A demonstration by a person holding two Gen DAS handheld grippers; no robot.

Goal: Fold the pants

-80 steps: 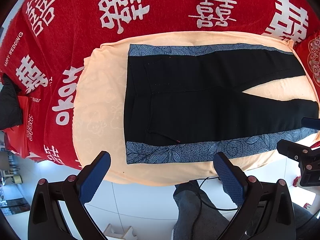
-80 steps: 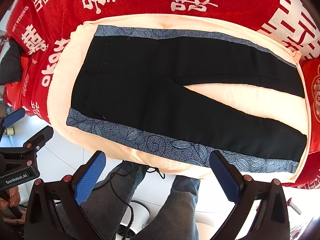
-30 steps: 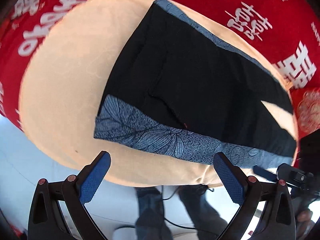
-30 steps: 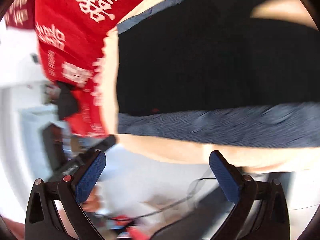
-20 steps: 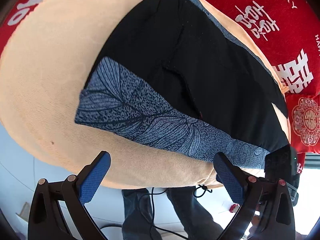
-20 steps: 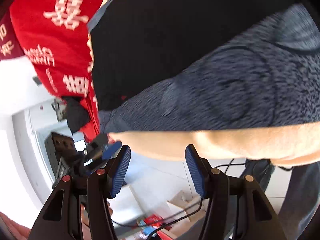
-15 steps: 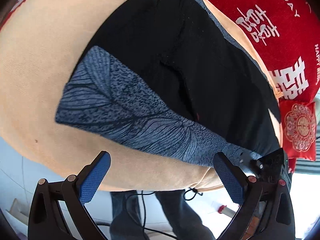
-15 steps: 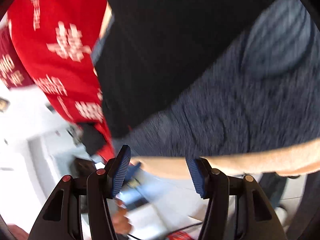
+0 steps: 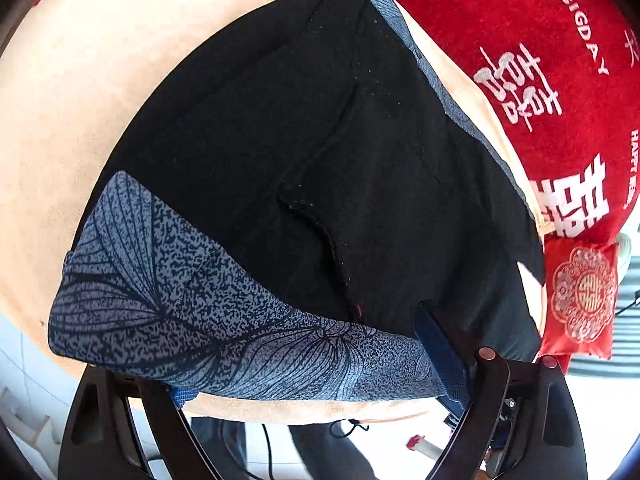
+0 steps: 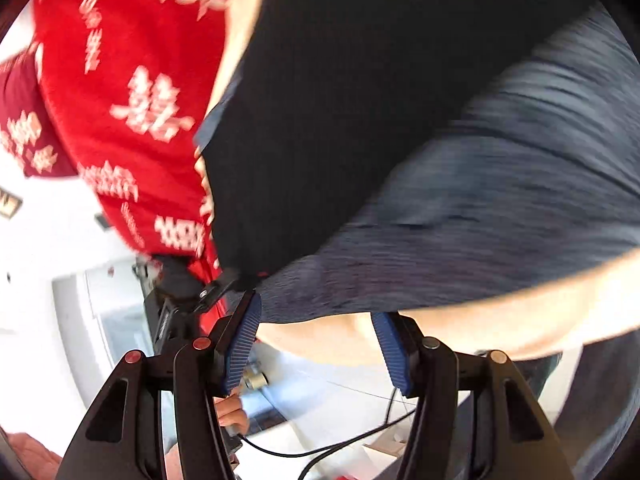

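A red cloth (image 9: 532,28) printed with white characters covers the bed, and on it lies a peach pad (image 9: 60,92) that carries the pants (image 9: 280,128), spread flat with the waist toward the left claw and the legs running off toward the right one. They are black with a grey leaf-print band (image 9: 168,304) along the near edge, which lies close to the pad's rim. The cloth looks thin, soft and light: it should drape and sag rather than hold a line, so it probably wants pinching at both ends of that near band at once, then lifting evenly. The left claw (image 9: 312,372) has just been closing, its fingers astride the band, not clearly pressing it. The right claw (image 10: 316,344) has just narrowed to half spread, its tips at the band's edge, nothing pinched as far as the blur shows.
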